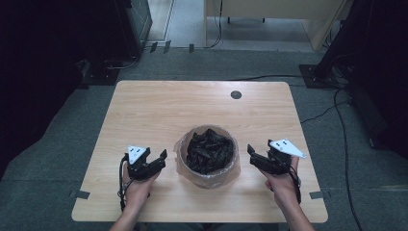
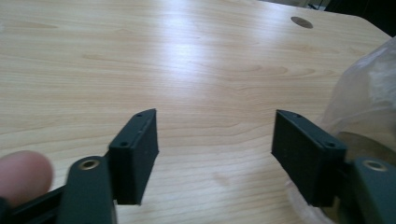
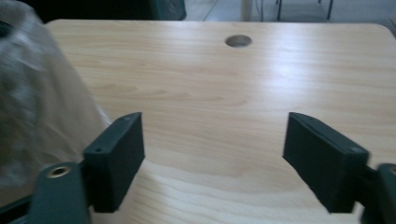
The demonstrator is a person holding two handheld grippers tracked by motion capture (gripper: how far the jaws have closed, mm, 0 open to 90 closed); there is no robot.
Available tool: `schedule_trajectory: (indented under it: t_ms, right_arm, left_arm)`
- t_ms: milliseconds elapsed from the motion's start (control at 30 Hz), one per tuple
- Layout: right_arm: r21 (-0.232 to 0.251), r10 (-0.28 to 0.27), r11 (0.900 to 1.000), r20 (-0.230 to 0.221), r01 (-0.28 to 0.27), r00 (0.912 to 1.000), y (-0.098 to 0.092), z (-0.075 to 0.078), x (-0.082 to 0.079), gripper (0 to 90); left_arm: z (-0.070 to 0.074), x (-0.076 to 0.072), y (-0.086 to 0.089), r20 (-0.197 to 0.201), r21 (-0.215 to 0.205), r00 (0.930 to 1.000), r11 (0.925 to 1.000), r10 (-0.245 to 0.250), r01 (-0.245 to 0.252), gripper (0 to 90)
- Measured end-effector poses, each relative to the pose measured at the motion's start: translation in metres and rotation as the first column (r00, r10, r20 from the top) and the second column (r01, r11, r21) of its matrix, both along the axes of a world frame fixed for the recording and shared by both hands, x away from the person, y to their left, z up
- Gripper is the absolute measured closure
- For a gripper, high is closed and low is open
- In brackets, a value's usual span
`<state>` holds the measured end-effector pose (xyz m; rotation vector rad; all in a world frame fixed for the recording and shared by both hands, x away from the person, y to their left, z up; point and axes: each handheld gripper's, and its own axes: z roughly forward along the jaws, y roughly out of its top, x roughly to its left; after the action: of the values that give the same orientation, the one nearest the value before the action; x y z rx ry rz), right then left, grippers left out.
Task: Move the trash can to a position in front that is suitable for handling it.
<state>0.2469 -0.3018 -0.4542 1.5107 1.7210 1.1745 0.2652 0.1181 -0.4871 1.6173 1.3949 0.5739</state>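
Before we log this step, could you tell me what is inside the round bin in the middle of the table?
The bin is lined with a clear plastic bag and holds crumpled black material, heaped almost to the rim. Whatever lies beneath that black heap is covered.

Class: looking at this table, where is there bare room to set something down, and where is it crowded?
The far half of the table, from the bin to the round hole, is bare. So are both near corners. It is crowded beside the bin, where the left gripper and right gripper flank it.

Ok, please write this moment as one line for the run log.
left gripper: open, nothing held | right gripper: open, nothing held | bin: between them on table, clear liner, dark contents
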Motion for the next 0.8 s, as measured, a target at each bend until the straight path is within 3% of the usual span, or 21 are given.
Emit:
schedule_trajectory:
  t_ms: [33, 233, 333, 600, 733, 800]
  right_arm:
    - [-0.01, -0.02, 1.0, -0.022, 0.02, 0.9996, -0.011, -0.007, -0.004, 15.2]
    - [-0.014, -0.054, 0.998, -0.088, 0.053, 0.9946, -0.035, -0.023, -0.011, 11.1]
    - [-0.049, -0.092, 0.995, -0.123, 0.086, 0.9882, -0.052, -0.035, -0.016, 10.1]
    - [-0.079, -0.123, 0.991, -0.213, 0.108, 0.9694, -0.084, -0.058, -0.03, 5.3]
    - [-0.082, -0.126, 0.991, -0.245, 0.109, 0.9614, -0.092, -0.067, -0.035, 3.6]
    - [-0.095, -0.134, 0.989, -0.249, 0.113, 0.9591, -0.091, -0.069, -0.035, 3.4]
  left_arm:
    - [-0.003, -0.002, 0.007, 0.002, 0.021, 1.0, 0.9998, -0.001, 0.001, 25.5]
    - [-0.011, -0.004, 0.027, -0.021, 0.036, 0.9998, 0.9993, -0.005, 0.006, 19.5]
    - [-0.015, -0.006, 0.039, -0.034, 0.052, 0.9994, 0.9986, 0.011, -0.009, 19.0]
    - [-0.033, -0.012, 0.066, -0.107, 0.17, 0.9931, 0.985, 0.048, -0.029, 16.8]
    - [-0.034, -0.012, 0.074, -0.147, 0.187, 0.9871, 0.9817, 0.063, -0.034, 11.8]
    - [-0.034, -0.012, 0.075, -0.147, 0.199, 0.987, 0.9795, 0.065, -0.035, 11.9]
